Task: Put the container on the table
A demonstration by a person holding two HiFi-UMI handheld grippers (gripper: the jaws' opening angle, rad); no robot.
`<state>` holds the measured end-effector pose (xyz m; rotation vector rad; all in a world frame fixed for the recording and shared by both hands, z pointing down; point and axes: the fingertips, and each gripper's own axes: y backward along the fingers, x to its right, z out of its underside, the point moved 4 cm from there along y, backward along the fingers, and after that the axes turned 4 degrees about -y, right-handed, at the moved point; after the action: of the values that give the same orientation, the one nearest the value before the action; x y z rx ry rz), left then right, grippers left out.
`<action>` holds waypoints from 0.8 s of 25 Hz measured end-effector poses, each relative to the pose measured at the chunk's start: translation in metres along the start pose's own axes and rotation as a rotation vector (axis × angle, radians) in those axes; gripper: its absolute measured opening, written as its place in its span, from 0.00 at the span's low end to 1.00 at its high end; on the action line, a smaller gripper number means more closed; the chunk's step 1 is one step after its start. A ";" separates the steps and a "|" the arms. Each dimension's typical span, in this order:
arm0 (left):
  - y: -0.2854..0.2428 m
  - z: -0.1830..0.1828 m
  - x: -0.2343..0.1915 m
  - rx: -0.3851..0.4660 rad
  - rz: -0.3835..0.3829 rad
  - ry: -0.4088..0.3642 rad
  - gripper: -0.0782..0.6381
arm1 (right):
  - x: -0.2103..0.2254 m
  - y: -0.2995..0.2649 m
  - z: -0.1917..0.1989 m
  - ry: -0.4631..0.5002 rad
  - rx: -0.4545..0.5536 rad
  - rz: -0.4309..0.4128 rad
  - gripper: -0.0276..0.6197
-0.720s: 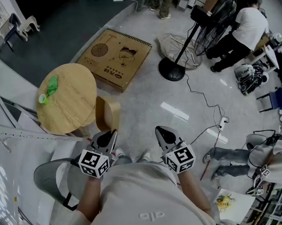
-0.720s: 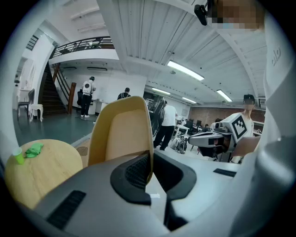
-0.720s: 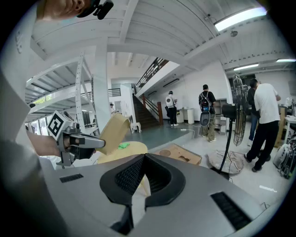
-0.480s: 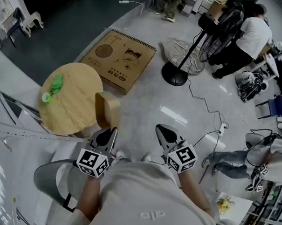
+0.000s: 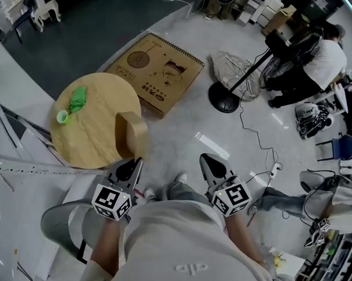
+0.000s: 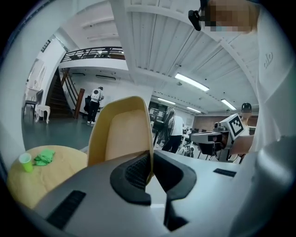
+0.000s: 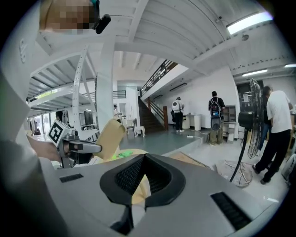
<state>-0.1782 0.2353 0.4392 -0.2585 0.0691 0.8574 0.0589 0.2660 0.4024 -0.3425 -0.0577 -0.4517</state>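
Round table (image 5: 97, 137), cup (image 5: 62, 117), perhaps cloth (image 5: 78, 99); container (image 5: 132, 133) gripped

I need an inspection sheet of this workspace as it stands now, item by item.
Surface: round wooden table, mostly bare.
Job's things: tan moulded container, held by its rim, not yet on the table.
Clutter: small green cup and green cloth on the table.
Grippers: left tongs shut on the container; right tongs shut, empty.
Cables: dark cable on the floor near the black fan stand.
Surroundings: flat cardboard box on the floor; people at the right.
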 end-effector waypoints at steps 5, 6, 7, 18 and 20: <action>-0.035 0.008 -0.029 -0.033 -0.037 0.027 0.14 | 0.026 -0.052 -0.001 -0.006 -0.024 -0.057 0.08; -0.045 0.008 -0.035 -0.039 -0.047 0.032 0.14 | 0.034 -0.064 -0.003 -0.004 -0.027 -0.069 0.08; -0.057 0.007 -0.041 -0.048 -0.057 0.035 0.14 | 0.044 -0.076 -0.006 -0.002 -0.029 -0.081 0.08; -0.186 -0.026 -0.086 -0.091 -0.249 0.078 0.14 | 0.174 -0.173 -0.048 0.018 -0.053 -0.230 0.08; -0.206 -0.033 -0.087 -0.094 -0.267 0.074 0.14 | 0.194 -0.183 -0.053 0.017 -0.071 -0.247 0.08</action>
<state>-0.0779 0.0337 0.4619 -0.3789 0.0616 0.5858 0.1523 0.0120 0.4344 -0.4036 -0.0672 -0.7020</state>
